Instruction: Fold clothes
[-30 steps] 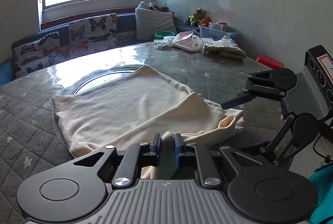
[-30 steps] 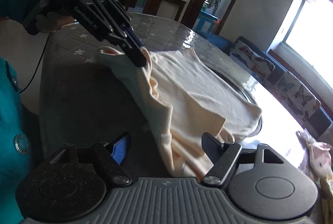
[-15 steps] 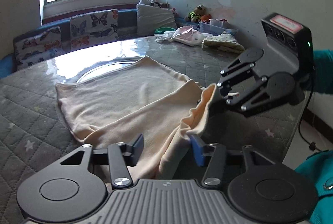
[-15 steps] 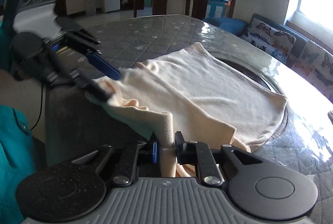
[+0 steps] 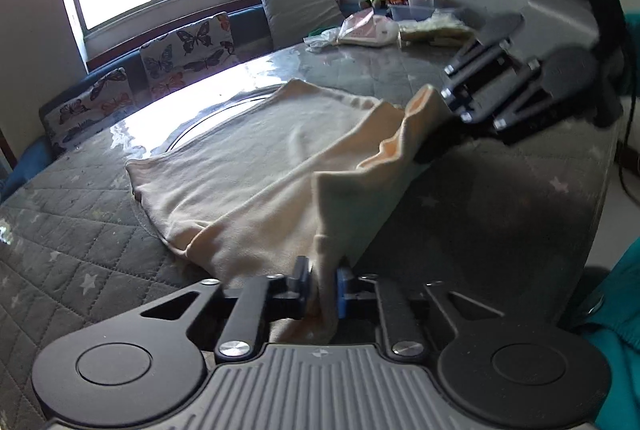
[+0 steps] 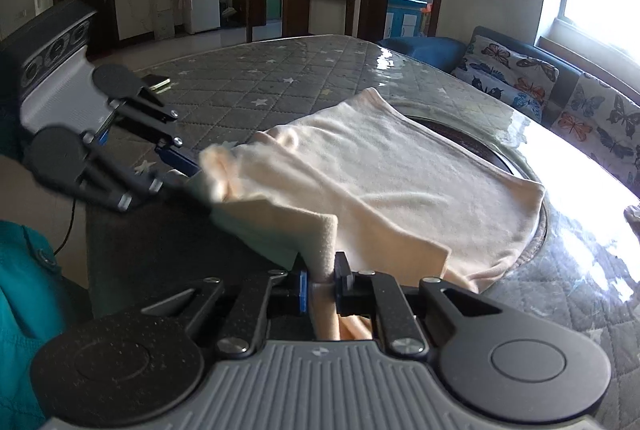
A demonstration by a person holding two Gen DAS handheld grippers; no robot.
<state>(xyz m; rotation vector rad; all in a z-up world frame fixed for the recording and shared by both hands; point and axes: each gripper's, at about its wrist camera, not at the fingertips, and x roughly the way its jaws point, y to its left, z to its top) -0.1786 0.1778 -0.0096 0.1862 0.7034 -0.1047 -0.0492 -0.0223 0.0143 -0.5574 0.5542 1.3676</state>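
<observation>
A cream garment lies spread on the grey quilted table; it also shows in the right wrist view. My left gripper is shut on the garment's near edge, which is lifted off the table. My right gripper is shut on another part of the same edge. In the left wrist view the right gripper holds the cloth up at the right. In the right wrist view the left gripper holds it at the left. The raised edge hangs between them.
Folded clothes and bags lie at the table's far side. Butterfly cushions line a bench under the window. A phone lies on the far table part. The table edge runs close on my right.
My left gripper was open half a second ago and has shut on the garment's edge. The right gripper stays shut on the cloth, and both hold the edge higher.
</observation>
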